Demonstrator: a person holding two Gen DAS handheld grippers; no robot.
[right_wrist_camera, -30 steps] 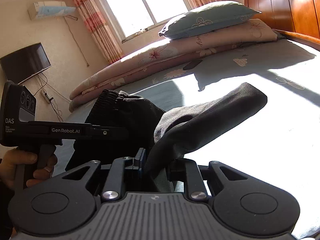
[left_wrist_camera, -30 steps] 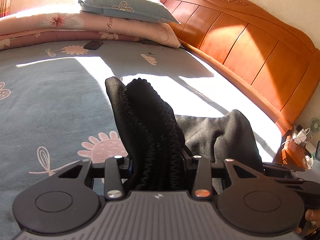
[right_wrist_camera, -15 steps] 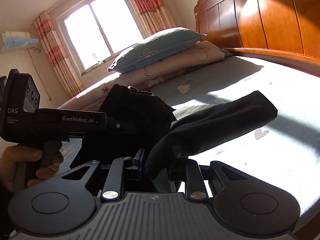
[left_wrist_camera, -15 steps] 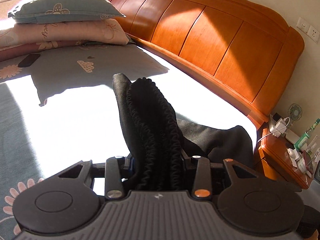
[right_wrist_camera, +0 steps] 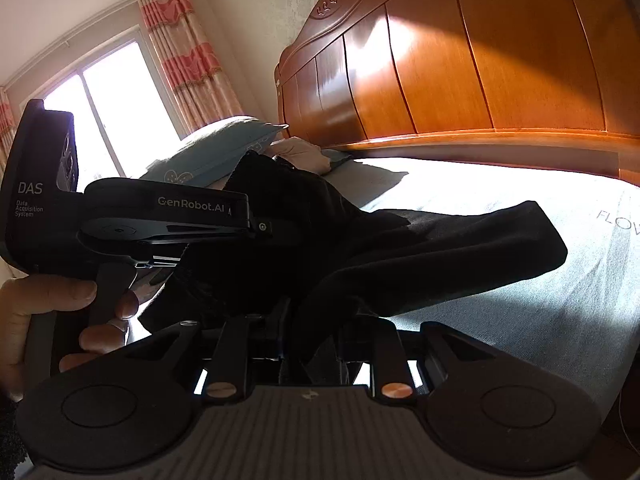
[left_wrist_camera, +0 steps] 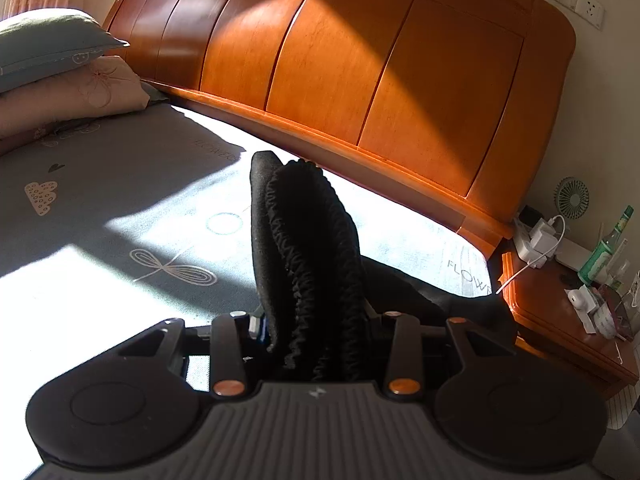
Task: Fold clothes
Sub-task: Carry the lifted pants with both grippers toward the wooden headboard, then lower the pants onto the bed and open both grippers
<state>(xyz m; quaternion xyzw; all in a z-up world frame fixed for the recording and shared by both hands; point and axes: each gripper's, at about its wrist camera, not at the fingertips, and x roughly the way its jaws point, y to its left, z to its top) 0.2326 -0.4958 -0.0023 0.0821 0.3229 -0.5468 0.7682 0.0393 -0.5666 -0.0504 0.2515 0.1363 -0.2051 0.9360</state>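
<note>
Both grippers have swung round toward the headboard (left_wrist_camera: 360,80) since a second ago, the window (right_wrist_camera: 108,112) and the stacked bedding sliding off to the left and the bedside table coming into view on the right; the black garment has gone with them, gripped the same way. At the far left sits a pale blue pillow (left_wrist_camera: 44,50) on top of a pink folded quilt (left_wrist_camera: 80,92), both at the head of the bed; next comes the grey-blue printed sheet (left_wrist_camera: 120,200), half in shadow and half in hard sunlight. In the middle the left gripper (left_wrist_camera: 316,328) is closed on the bunched, ruffled waistband of the black garment (left_wrist_camera: 308,248), which stands up between its fingers; the cloth then runs off to the right, low over the sheet. From the right wrist view the left gripper (right_wrist_camera: 256,226) shows side-on with a hand (right_wrist_camera: 48,320) round its handle, and the right gripper (right_wrist_camera: 312,340) pinches another fold of the black garment (right_wrist_camera: 440,248), the free end sticking out to the right above the sunlit sheet; the pads themselves are buried in dark cloth, so the exact bite is hard to make out. Furthest right, past the bed's corner, a wooden bedside table (left_wrist_camera: 560,312) carries a small green fan (left_wrist_camera: 572,198), a white charger with its cable (left_wrist_camera: 540,240) and a green bottle (left_wrist_camera: 606,246).
</note>
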